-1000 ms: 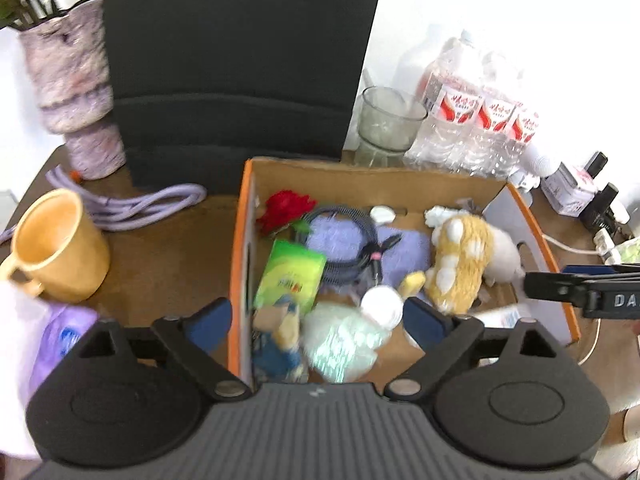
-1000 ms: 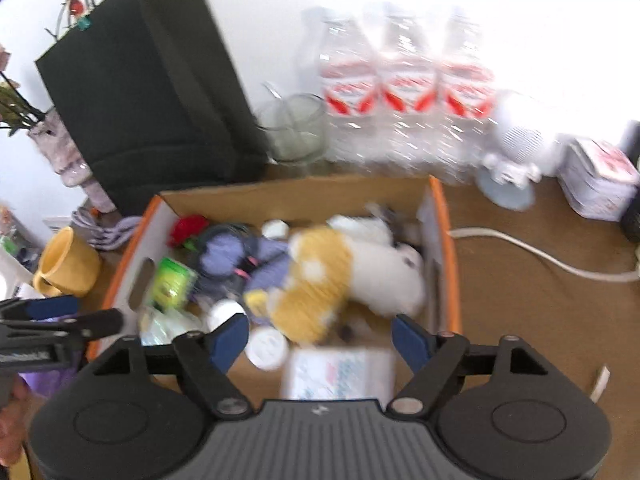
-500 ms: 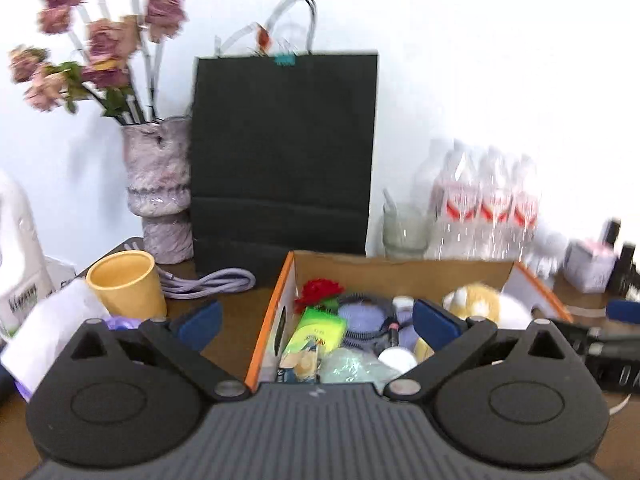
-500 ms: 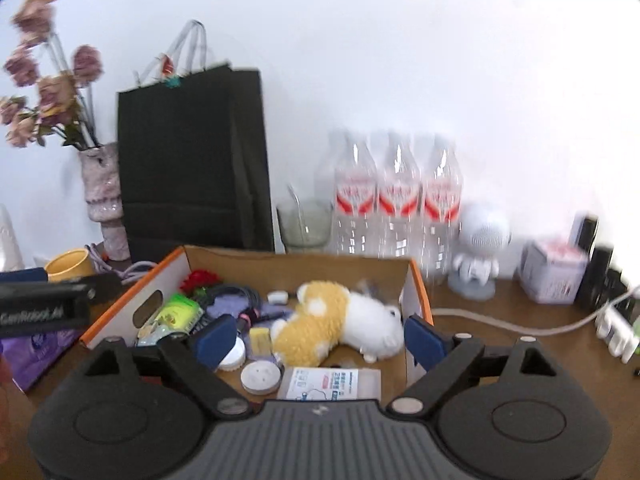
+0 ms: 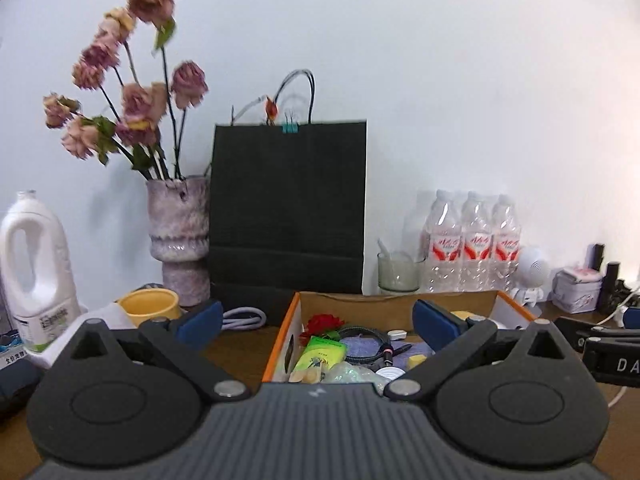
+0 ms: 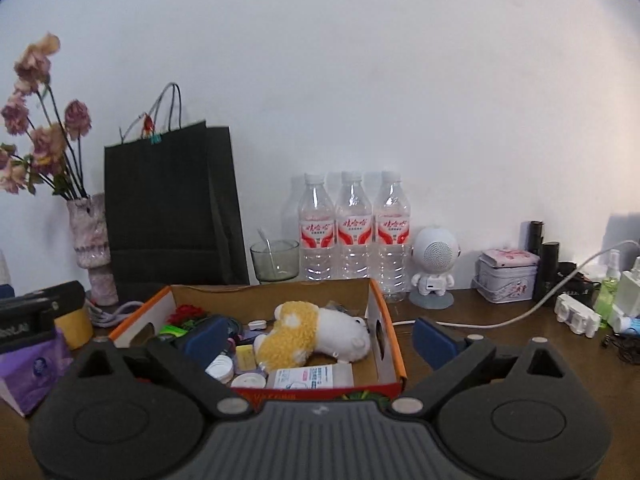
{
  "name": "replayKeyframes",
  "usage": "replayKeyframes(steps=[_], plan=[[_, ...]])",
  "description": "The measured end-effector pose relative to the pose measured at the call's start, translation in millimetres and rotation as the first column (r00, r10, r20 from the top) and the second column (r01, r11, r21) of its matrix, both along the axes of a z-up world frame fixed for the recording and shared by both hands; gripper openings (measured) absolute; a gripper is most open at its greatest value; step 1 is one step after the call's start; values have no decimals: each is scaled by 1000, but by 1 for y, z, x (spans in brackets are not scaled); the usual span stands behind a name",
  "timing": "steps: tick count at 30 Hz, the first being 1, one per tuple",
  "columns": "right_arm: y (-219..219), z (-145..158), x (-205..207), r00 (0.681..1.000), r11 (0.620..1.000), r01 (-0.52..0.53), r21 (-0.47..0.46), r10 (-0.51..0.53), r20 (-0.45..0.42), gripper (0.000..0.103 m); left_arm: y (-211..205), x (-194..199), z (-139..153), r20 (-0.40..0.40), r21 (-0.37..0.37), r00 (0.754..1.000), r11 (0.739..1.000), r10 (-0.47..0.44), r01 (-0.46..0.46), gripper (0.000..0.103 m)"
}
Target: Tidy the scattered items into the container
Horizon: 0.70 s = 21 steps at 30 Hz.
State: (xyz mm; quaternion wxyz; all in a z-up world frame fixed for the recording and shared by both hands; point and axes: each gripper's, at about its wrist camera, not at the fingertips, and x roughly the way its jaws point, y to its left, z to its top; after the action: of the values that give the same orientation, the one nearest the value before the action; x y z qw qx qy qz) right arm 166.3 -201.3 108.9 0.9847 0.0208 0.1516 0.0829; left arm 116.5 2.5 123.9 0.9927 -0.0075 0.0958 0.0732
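Both of my grippers sit low over the brown bench (image 6: 500, 344), pointing at the back wall. The left gripper (image 5: 316, 320) has its jaws spread wide, nothing between them. The right gripper (image 6: 320, 338) has its jaws opening, and they grip nothing; only the box shows in the gap behind them.

The cardboard box (image 6: 390, 344) with orange edges stands on the bench straight ahead, just in front of the black paper bag (image 5: 288, 208). Inside it I see a yellow and white plush toy (image 6: 316, 332), a red flower (image 5: 322, 323), a green packet (image 5: 320, 354), a coiled black cable (image 5: 366, 346), two round white lids (image 6: 248, 381) and a flat white packet (image 6: 310, 376) by the near wall.

Outside the box: a yellow cup (image 5: 150, 304) to the left, a purple packet (image 6: 34, 364) at the left edge, a vase of dried roses (image 5: 178, 236), a white jug (image 5: 34, 256), a glass (image 6: 275, 260), three water bottles (image 6: 354, 232), and a small white figure (image 6: 434, 272) to the right.
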Motion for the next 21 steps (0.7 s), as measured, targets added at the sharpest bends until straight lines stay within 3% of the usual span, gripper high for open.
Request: replayKeyframes(steps=[8,15,18,21], plan=[[-2,-2,-86,999,1000,-16,14,15,37,103,4,-95,-4,74,34,997,999,-28,25,103],[2,-22,-170,999,999,-42,-5,42,19,103,19,-170,-19,25,-44,1000,999,-18,19,103],[5,-32,-203,998,998,-59,-35,59,-4,103,21,-208,-26,58,-24,998,1000,-2,3,103],[4,-35,-239,997,996,-69,-56,70,32,103,22,-243,-35,70,-23,997,1000,12,-11,103]])
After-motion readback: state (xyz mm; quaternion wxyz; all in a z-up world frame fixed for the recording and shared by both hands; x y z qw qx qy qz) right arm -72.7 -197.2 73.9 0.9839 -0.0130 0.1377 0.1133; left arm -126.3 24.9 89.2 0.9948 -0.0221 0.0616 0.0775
